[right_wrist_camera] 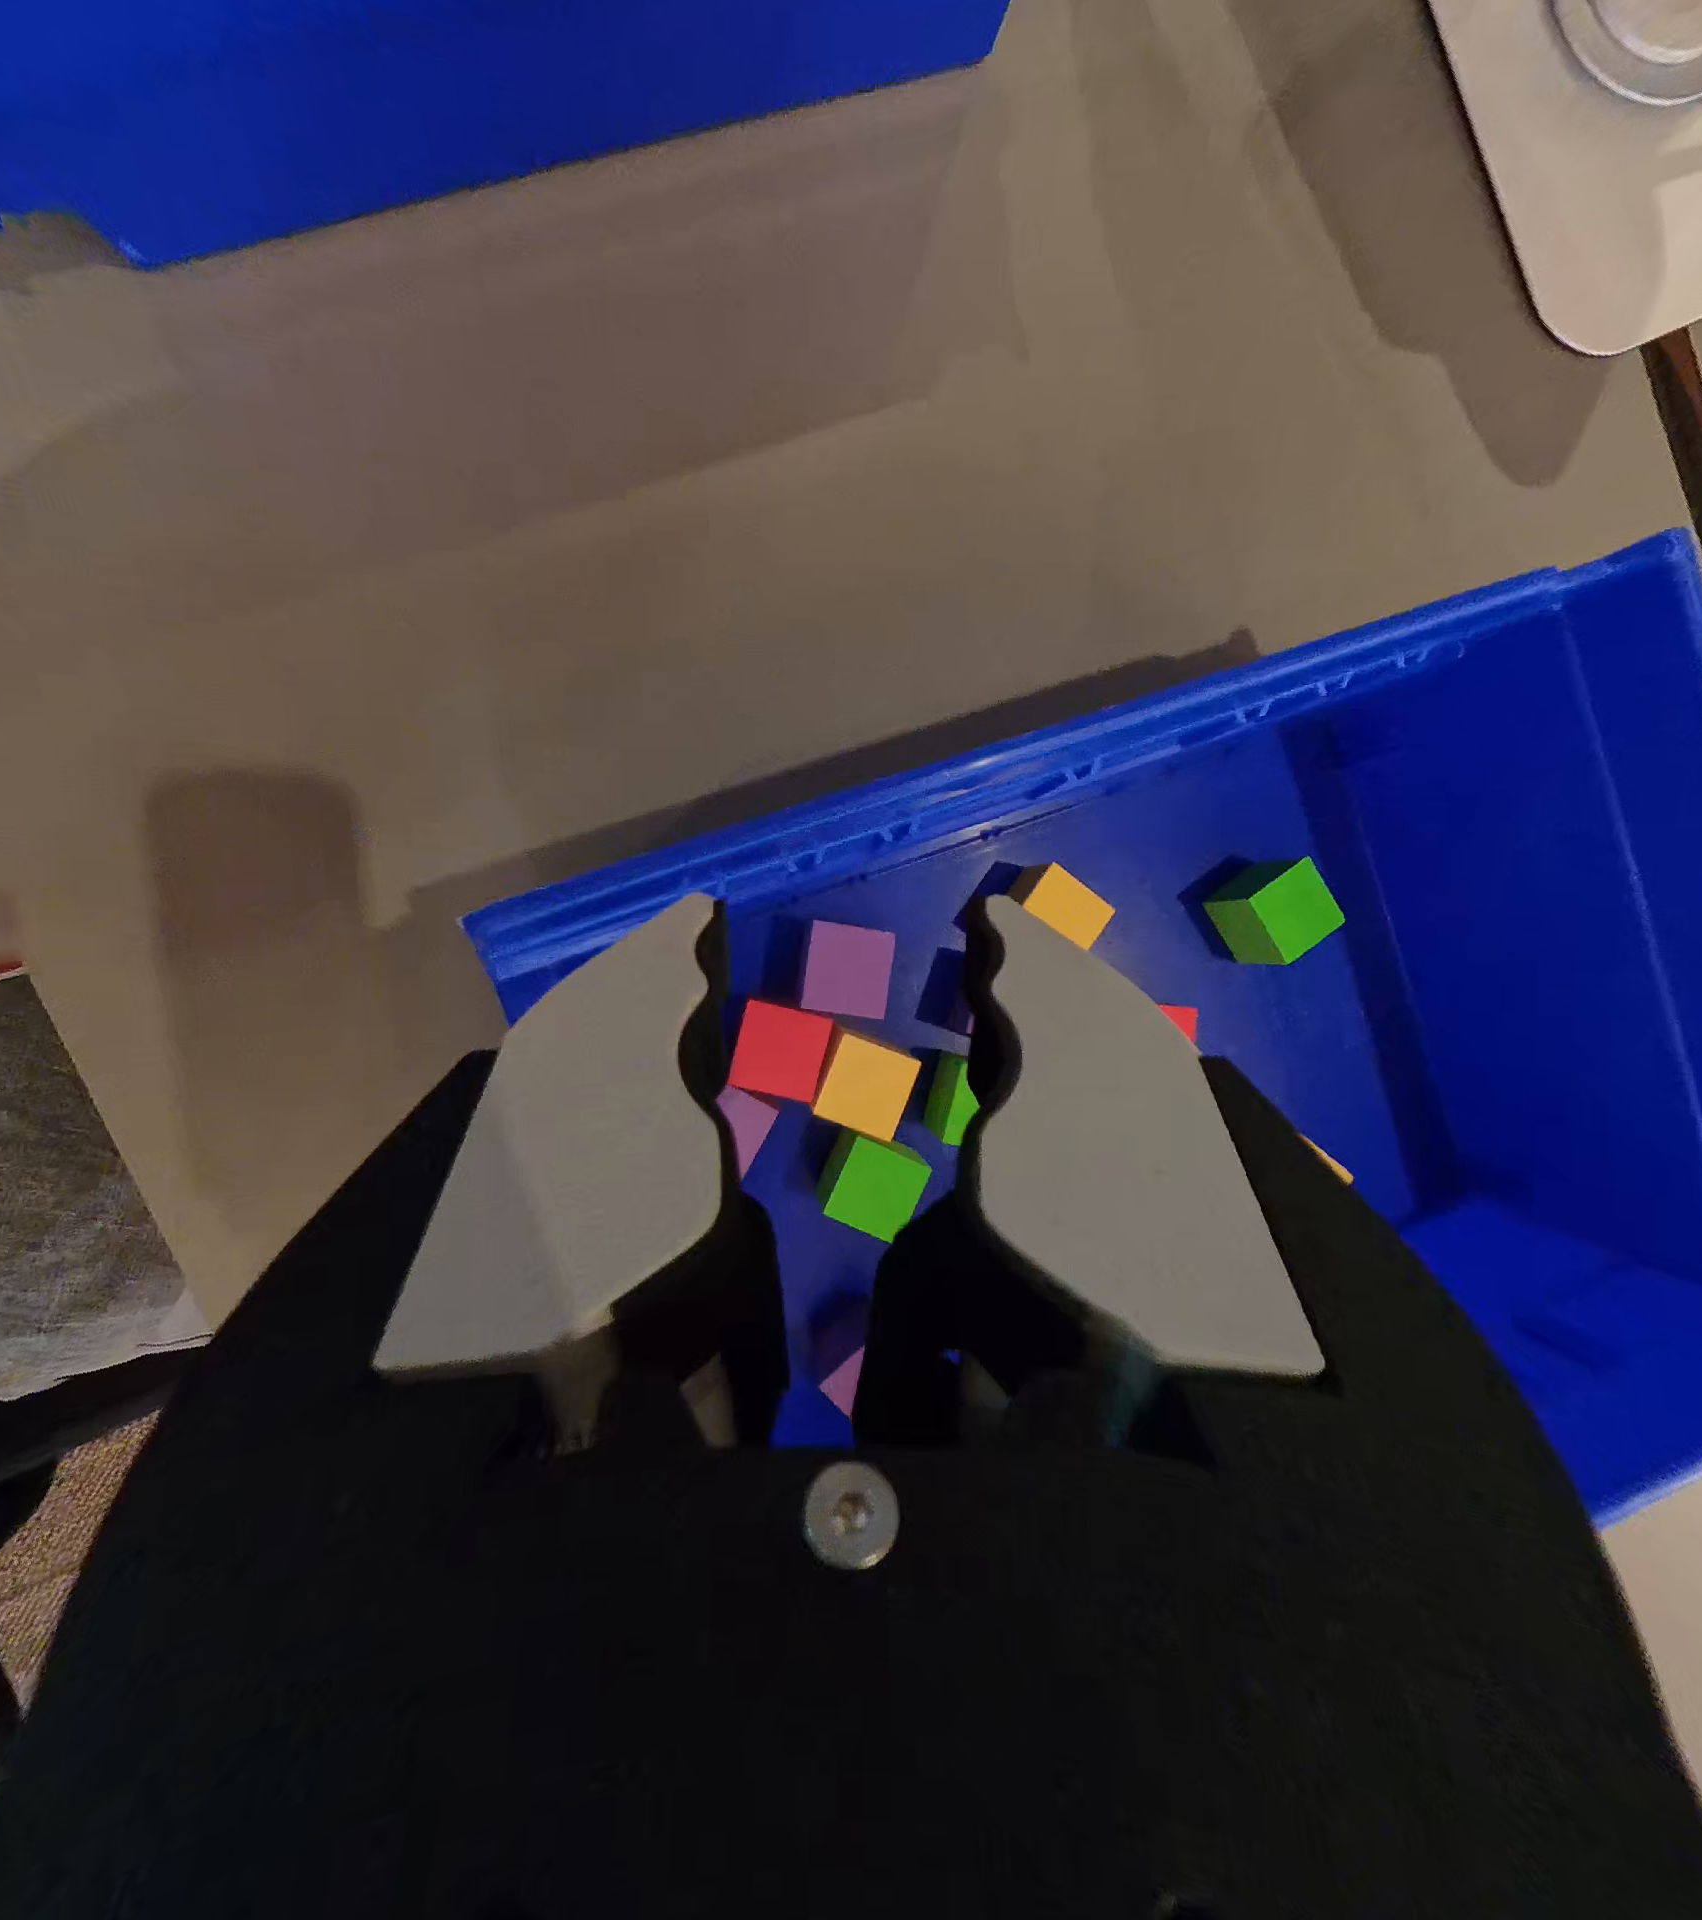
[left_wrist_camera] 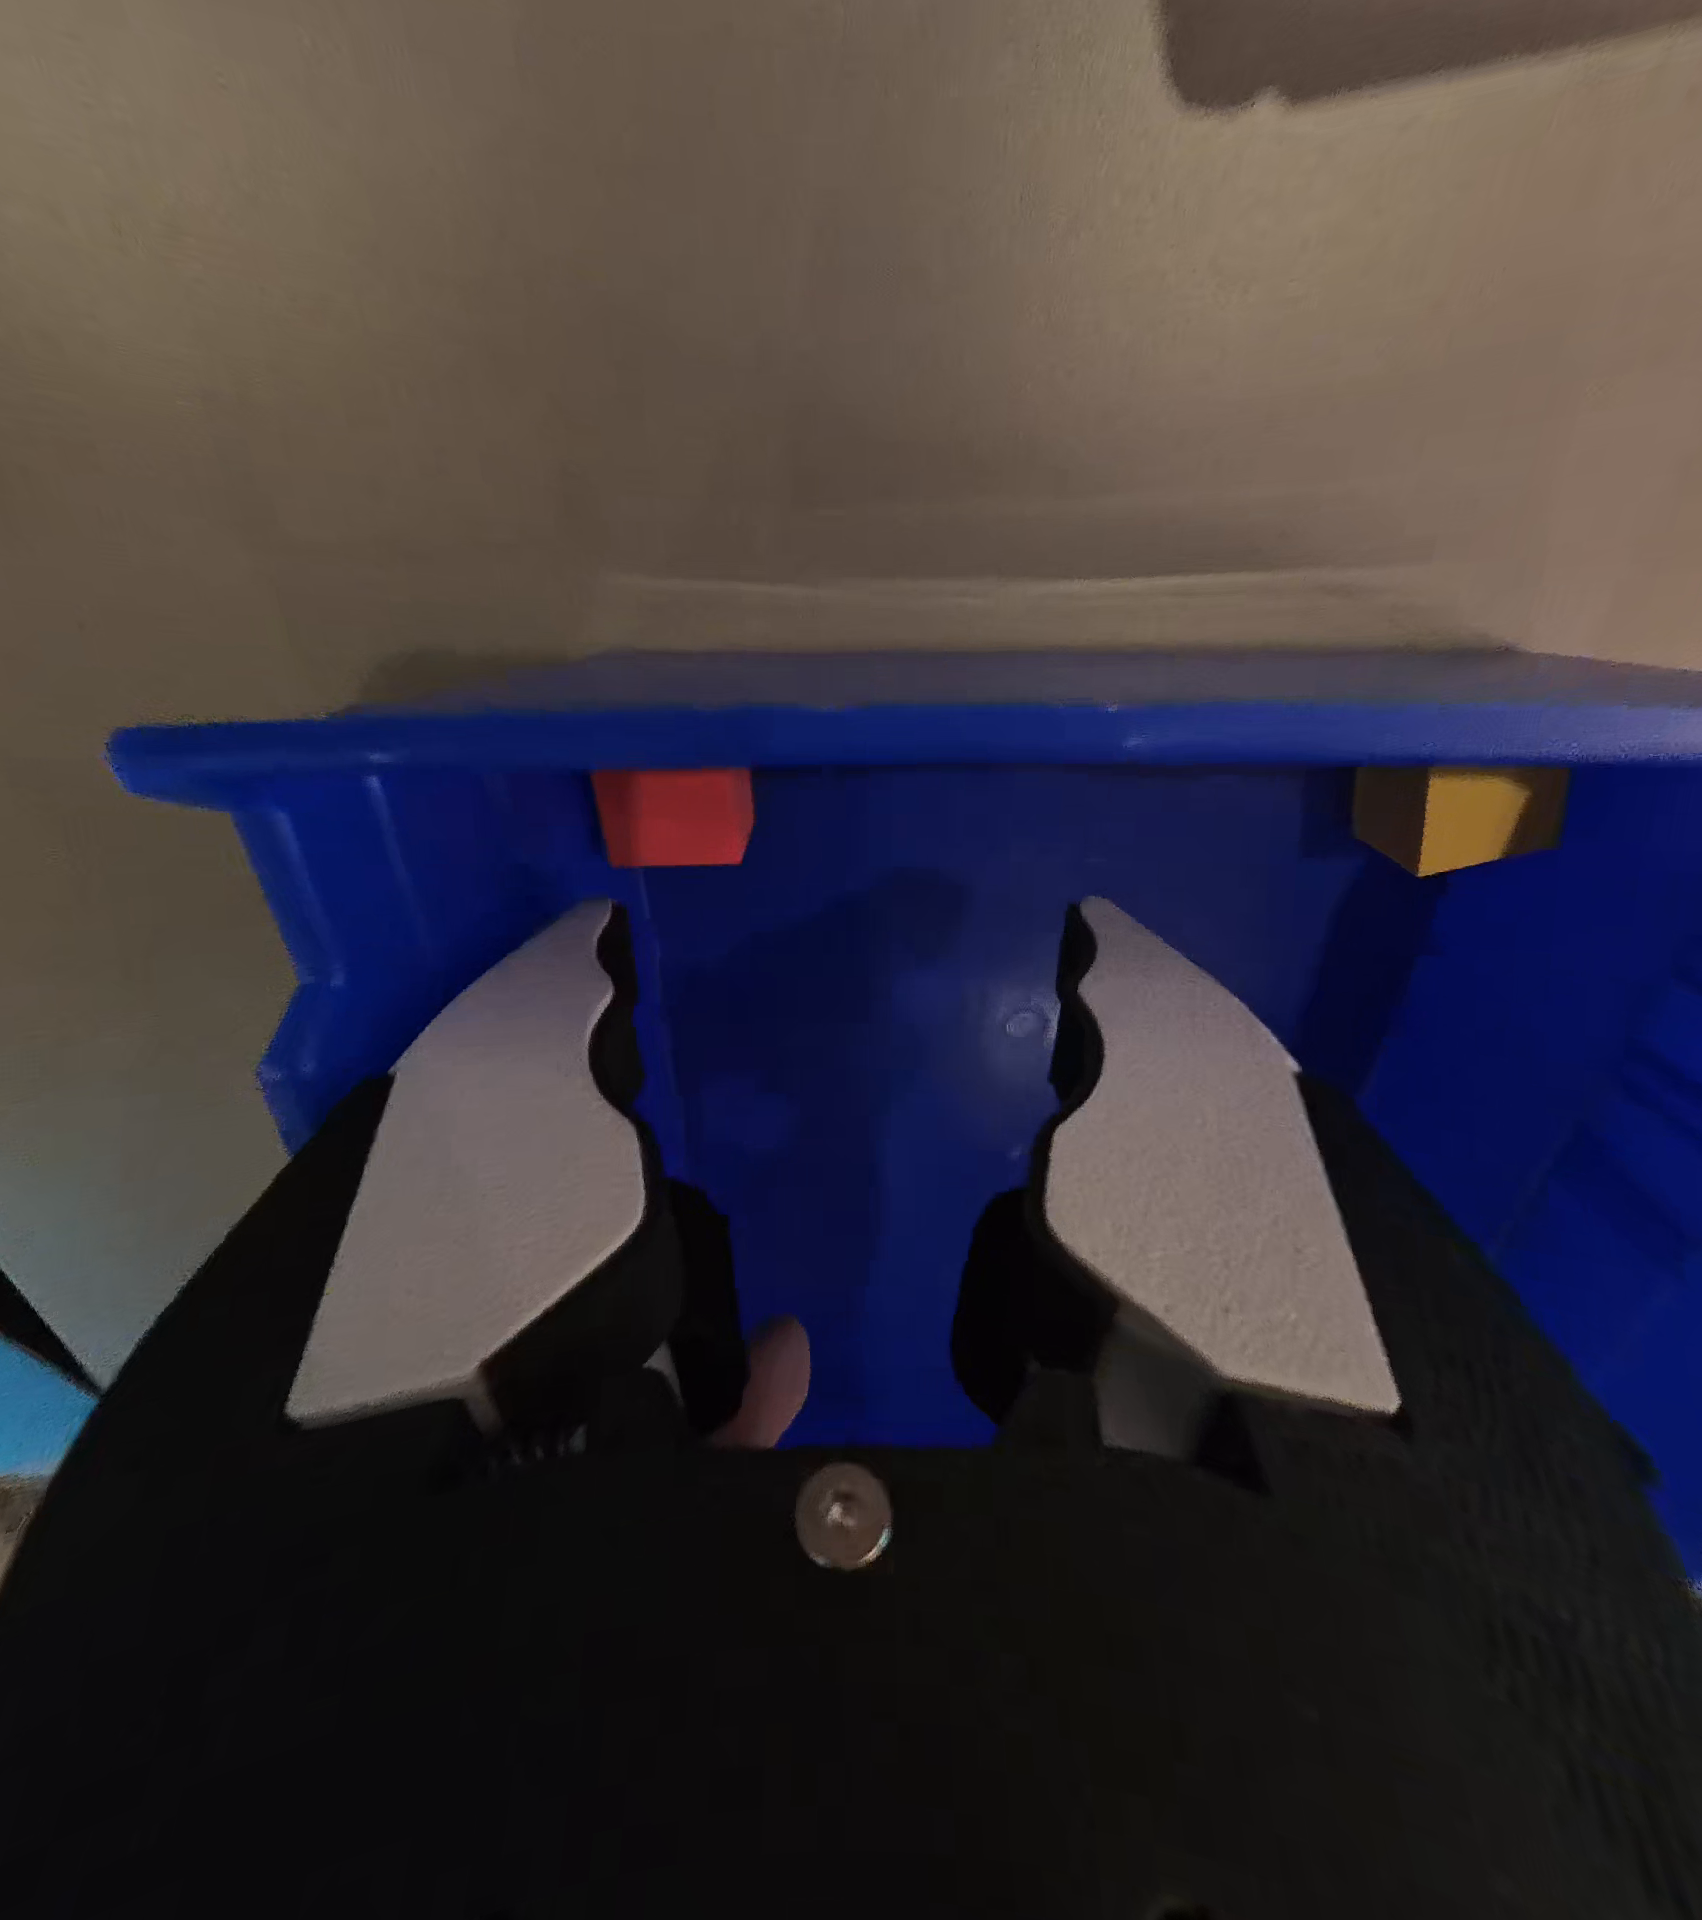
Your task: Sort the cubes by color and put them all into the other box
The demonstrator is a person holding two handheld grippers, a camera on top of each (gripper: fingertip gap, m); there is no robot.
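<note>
Right gripper (right_wrist_camera: 842, 914), jaws parted and empty, hovers over a blue bin (right_wrist_camera: 1605, 935) of loose coloured cubes (right_wrist_camera: 868, 1086); bin's long axis runs lower-left to upper-right. Only the left view shows the left gripper (left_wrist_camera: 842, 914), spread and empty, inside a second blue bin (left_wrist_camera: 930, 722) near a red cube (left_wrist_camera: 672, 819) and a yellow cube (left_wrist_camera: 1455, 821) at the far wall.

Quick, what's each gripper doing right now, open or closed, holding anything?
Left gripper: open, holding nothing, fingers over a blue bin.
Right gripper: open, holding nothing, above coloured cubes in another blue bin.
</note>
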